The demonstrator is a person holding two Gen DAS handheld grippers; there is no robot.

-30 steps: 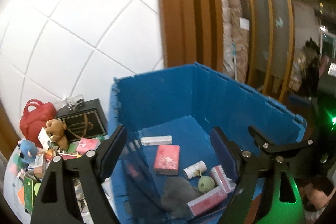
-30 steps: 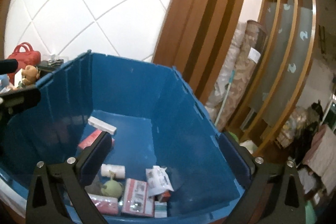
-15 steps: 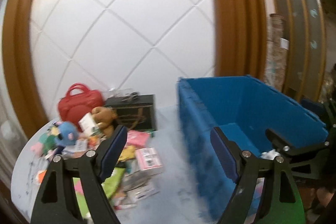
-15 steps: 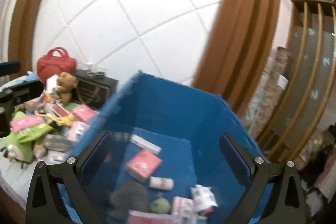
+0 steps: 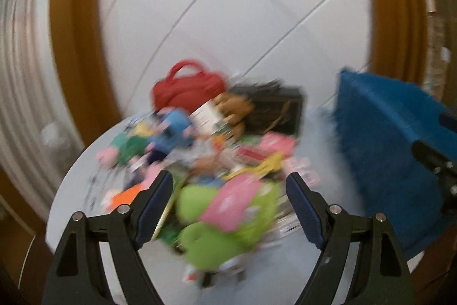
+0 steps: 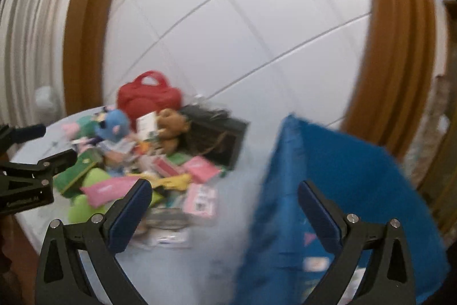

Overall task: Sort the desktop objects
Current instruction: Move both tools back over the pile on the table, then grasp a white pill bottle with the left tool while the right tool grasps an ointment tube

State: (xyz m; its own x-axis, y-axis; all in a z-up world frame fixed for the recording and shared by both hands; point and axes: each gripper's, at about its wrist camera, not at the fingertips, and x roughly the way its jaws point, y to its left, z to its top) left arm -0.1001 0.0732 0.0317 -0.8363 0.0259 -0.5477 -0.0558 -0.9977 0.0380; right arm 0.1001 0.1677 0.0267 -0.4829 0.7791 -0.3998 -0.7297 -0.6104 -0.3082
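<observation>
A blurred heap of small objects covers the round white table [image 5: 285,270]: a lime-green plush [image 5: 211,236] with a pink packet [image 5: 228,205] on it, a blue plush [image 5: 174,130], a brown teddy [image 5: 234,105]. My left gripper [image 5: 230,190] stands open above the green plush, nothing between its fingers. My right gripper [image 6: 225,196] is open too, over the table between the heap and the blue bin [image 6: 342,190]. The same heap shows in the right wrist view, with the pink packet [image 6: 105,187] and the teddy [image 6: 171,125]. The left gripper [image 6: 42,145] also shows at that view's left edge.
A red handbag [image 5: 188,87] and a black box [image 5: 274,110] stand at the back of the table against the white panelled wall. The blue bin [image 5: 394,162] stands at the table's right side. Brown wooden frames flank the wall.
Both grippers have swung left, away from the inside of the blue bin and toward the heap on the table. Both stayed open and empty.
</observation>
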